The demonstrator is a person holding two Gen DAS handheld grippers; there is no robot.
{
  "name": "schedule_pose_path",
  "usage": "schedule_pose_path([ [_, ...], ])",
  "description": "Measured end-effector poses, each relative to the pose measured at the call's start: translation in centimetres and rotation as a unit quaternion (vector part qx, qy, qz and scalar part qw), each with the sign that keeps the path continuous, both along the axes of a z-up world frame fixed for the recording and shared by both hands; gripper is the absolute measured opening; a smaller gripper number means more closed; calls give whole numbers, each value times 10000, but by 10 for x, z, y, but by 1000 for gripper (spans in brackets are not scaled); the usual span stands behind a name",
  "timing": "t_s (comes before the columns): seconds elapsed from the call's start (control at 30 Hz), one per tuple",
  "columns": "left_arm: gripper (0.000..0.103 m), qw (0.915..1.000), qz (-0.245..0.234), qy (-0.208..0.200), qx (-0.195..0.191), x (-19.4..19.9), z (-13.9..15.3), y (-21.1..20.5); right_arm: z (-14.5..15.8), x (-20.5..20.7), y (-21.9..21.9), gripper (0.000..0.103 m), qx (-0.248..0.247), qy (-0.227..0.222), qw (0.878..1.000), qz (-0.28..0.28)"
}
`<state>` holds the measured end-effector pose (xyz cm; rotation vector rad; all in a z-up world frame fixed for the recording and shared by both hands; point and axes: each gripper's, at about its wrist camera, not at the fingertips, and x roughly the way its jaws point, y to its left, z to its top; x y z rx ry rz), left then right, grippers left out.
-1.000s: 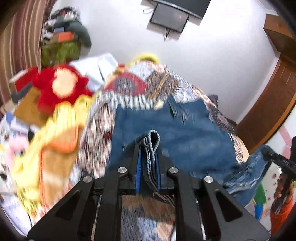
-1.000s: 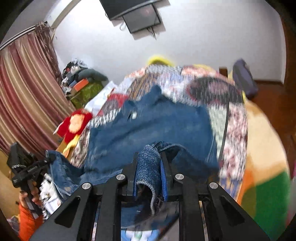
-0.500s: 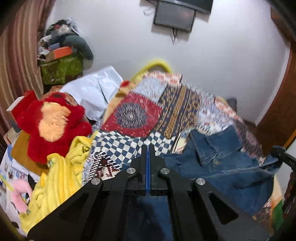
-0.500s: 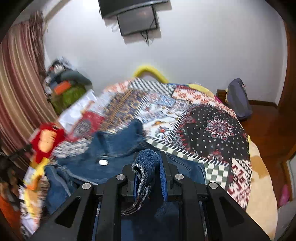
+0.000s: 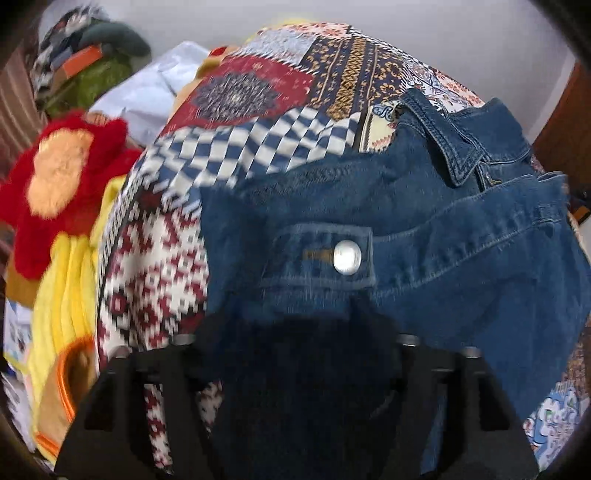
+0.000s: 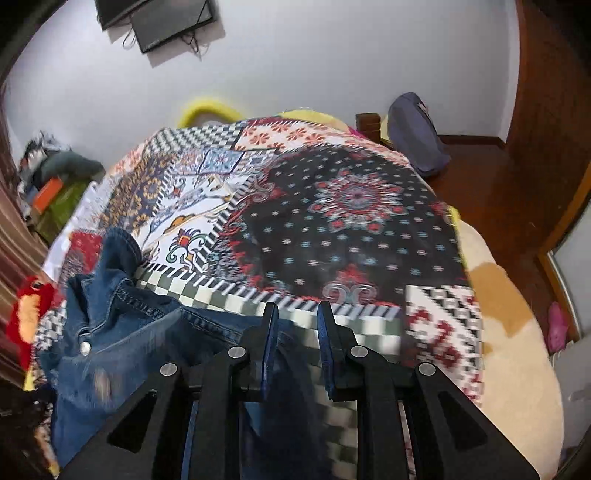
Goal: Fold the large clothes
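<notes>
- The blue denim jacket (image 5: pixel 443 258) lay crumpled on the bed directly ahead of the left gripper (image 5: pixel 295 325). It spread away to that gripper's right, with its collar at the far end.
- A tab with a round silver snap button (image 5: pixel 346 256) sat just beyond the left fingertips.
- The left gripper's jaws had just been opening and stood wide apart. Dark denim lay across the gap, but neither pad visibly pressed on it.
- The right gripper (image 6: pixel 295 314) had its jaws drawn close together. Jacket cloth ran through the back of the narrow gap and seemed pinched there, while the tips were clear.
- From the right gripper, the rest of the jacket (image 6: pixel 122 332) bunched to its left.
- The multicoloured patchwork bedspread (image 6: pixel 351 229) stretched out beneath and beyond both tools.
- A red plush toy with an orange face (image 5: pixel 62 177) and a yellow towel (image 5: pixel 70 288) lay off to the left gripper's left.
- A dark wall-mounted screen (image 6: pixel 166 22) hung far ahead of the right gripper, and a grey-blue bag (image 6: pixel 417 140) stood beyond the bed to its right.
</notes>
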<state>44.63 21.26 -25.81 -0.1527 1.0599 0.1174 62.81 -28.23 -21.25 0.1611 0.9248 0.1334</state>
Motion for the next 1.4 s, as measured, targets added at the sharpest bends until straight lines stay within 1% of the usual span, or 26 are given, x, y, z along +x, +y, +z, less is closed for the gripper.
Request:
schedule_pose_path([
  [0.1, 71, 9991, 77, 165, -385, -12, 2, 5, 13, -24, 0, 17, -139, 24, 9991, 392],
  [0.17, 72, 9987, 77, 185, -465, -19, 7, 6, 16, -35, 6, 17, -311, 47, 9974, 647],
  [0.2, 75, 9988, 75, 150, -460, -23, 10, 6, 17, -42, 13, 17, -436, 49, 9955, 845],
  [0.23, 78, 9989, 88, 131, -443, -24, 13, 7, 17, -49, 20, 17, -554, 28, 9931, 1034],
  [0.3, 78, 9989, 128, 105, -445, -23, 17, 11, 18, -63, 39, 17, -784, -25, 9861, 1466],
  [0.4, 78, 9975, 150, 193, -658, -8, 14, 20, 14, -78, 72, 17, -1100, -78, 9722, 2065],
  [0.5, 78, 9941, 208, 409, -982, 12, -1, 25, 4, -80, 103, 17, -1406, -140, 9619, 2342],
  [0.6, 78, 9902, 170, 612, -1247, 29, -20, 22, -18, -68, 124, 17, -1639, 87, 9566, 2407],
  [0.67, 78, 9892, 173, 619, -1314, 35, -28, 19, -35, -61, 130, 17, -1820, 192, 9550, 2333],
  [0.7, 78, 9889, 213, 591, -1344, 37, -30, 19, -39, -59, 128, 21, -1760, 94, 9574, 2288],
  [0.73, 78, 9884, 242, 567, -1387, 39, -31, 20, -40, -58, 126, 29, -1793, 14, 9584, 2220],
  [0.77, 77, 9885, 232, 529, -1396, 41, -32, 20, -40, -58, 123, 64, -2138, -131, 9572, 1945],
  [0.8, 75, 9889, 213, 511, -1377, 43, -32, 20, -41, -57, 120, 96, -2477, -285, 9532, 1709],
  [0.83, 72, 9895, 206, 489, -1346, 44, -32, 20, -41, -56, 116, 100, -2577, -356, 9510, 1669],
  [0.87, 71, 9897, 216, 471, -1336, 45, -32, 20, -41, -55, 109, 99, -2409, -313, 9543, 1742],
  [0.93, 62, 9911, 184, 408, -1254, 44, -30, 19, -37, -50, 95, 99, -1982, -70, 9658, 1669],
  [1.0, 54, 9915, 178, 320, -1247, 41, -28, 20, -31, -46, 85, 93, -1575, 44, 9734, 1661],
  [1.03, 49, 9912, 203, 286, -1275, 39, -26, 21, -26, -43, 81, 92, -1358, 46, 9769, 1652],
  [1.07, 47, 9910, 224, 286, -1292, 37, -25, 22, -23, -40, 79, 91, -1235, 17, 9791, 1614],
  [1.13, 36, 9901, 267, 315, -1338, 37, -22, 24, -17, -31, 79, 90, -877, 43, 9827, 1631],
  [1.17, 33, 9900, 261, 314, -1351, 39, -19, 25, -17, -26, 82, 88, -778, 84, 9832, 1651],
  [1.2, 30, 9902, 268, 307, -1336, 40, -15, 25, -19, -19, 85, 81, -612, 189, 9833, 1704],
  [1.23, 27, 9913, 267, 259, -1264, 41, -10, 23, -21, -14, 89, 77, -534, 275, 9831, 1732],
  [1.27, 26, 9928, 241, 183, -1155, 41, -3, 21, -24, -11, 94, 71, -447, 397, 9830, 1737],
  [1.33, 21, 9956, 209, -16, -918, 42, 10, 16, -39, 2, 100, 64, -253, 725, 9827, 1683],
  [1.4, 19, 9972, 158, -299, -668, 39, 28, 12, -46, 8, 100, 51, 29, 766, 9842, 1594],
])
